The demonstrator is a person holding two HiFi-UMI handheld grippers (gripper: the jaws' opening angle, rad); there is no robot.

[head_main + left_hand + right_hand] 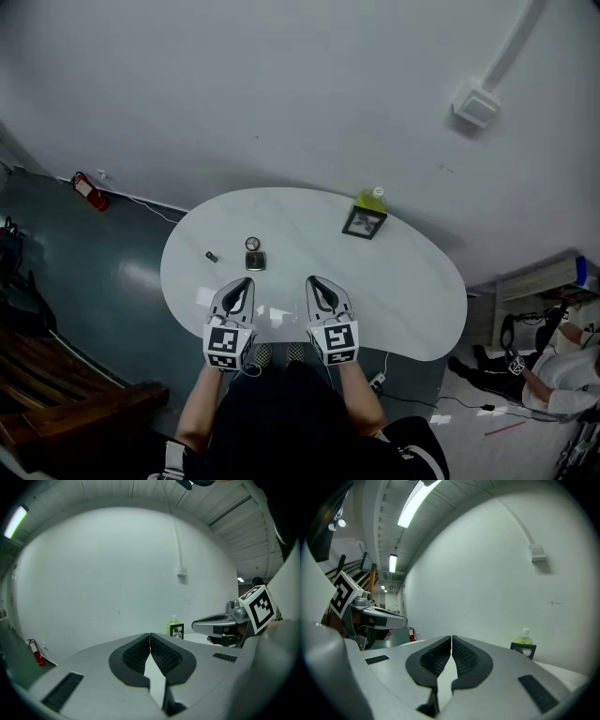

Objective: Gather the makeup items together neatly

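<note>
On the white oval table (412,281) a small dark stick (212,256), a round compact (252,244) and a dark square case (255,261) lie at the left. At the far right edge stand a black-framed square item (364,223) and a yellow-green bottle (375,198). My left gripper (244,282) and right gripper (315,281) hover side by side over the near edge, both shut with nothing between the pads. In the left gripper view the jaws (150,637) meet, with the bottle (174,622) beyond. The right gripper view shows its closed jaws (452,640) and the bottle (524,637).
A red fire extinguisher (89,190) lies on the floor by the wall at left. Wooden furniture (47,375) stands at the lower left. A person (553,366) sits on the floor at the right among cables. A white box (474,106) is mounted on the wall.
</note>
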